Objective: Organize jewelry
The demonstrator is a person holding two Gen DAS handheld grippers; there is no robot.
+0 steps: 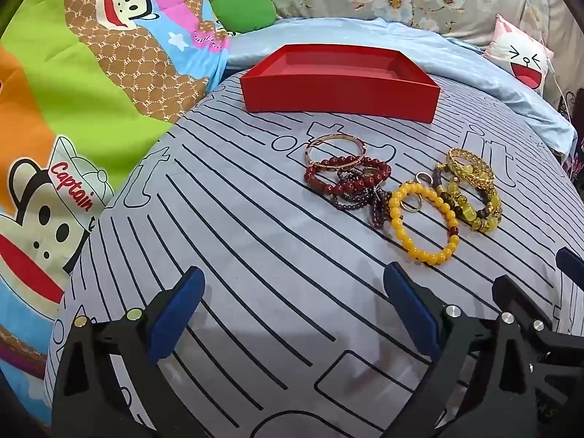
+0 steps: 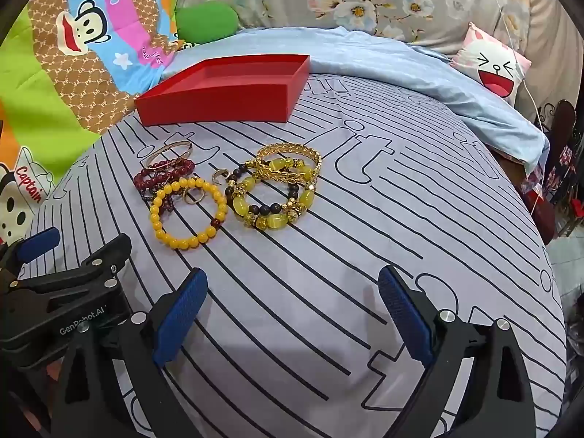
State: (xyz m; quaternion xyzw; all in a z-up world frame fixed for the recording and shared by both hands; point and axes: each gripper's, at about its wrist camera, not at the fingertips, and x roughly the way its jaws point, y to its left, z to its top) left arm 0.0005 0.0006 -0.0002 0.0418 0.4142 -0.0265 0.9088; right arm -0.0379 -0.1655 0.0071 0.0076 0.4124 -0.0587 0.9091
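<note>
Both tools stand wide open and hold nothing: left gripper point(image 1: 294, 314) and right gripper point(image 2: 292, 315) hover over the striped sheet point(image 1: 255, 241). Bracelets lie in a heap beyond them: yellow bead bracelet point(image 2: 188, 213) nearest, dark red beads point(image 1: 346, 179) tangled and hard to separate, gold bracelets point(image 2: 288, 162) at the right. Farther stands the red tray point(image 1: 339, 98). The left gripper's body reads "GenRobot.AI". The quilt point(image 1: 73, 109) at the left says "Captain".
</note>
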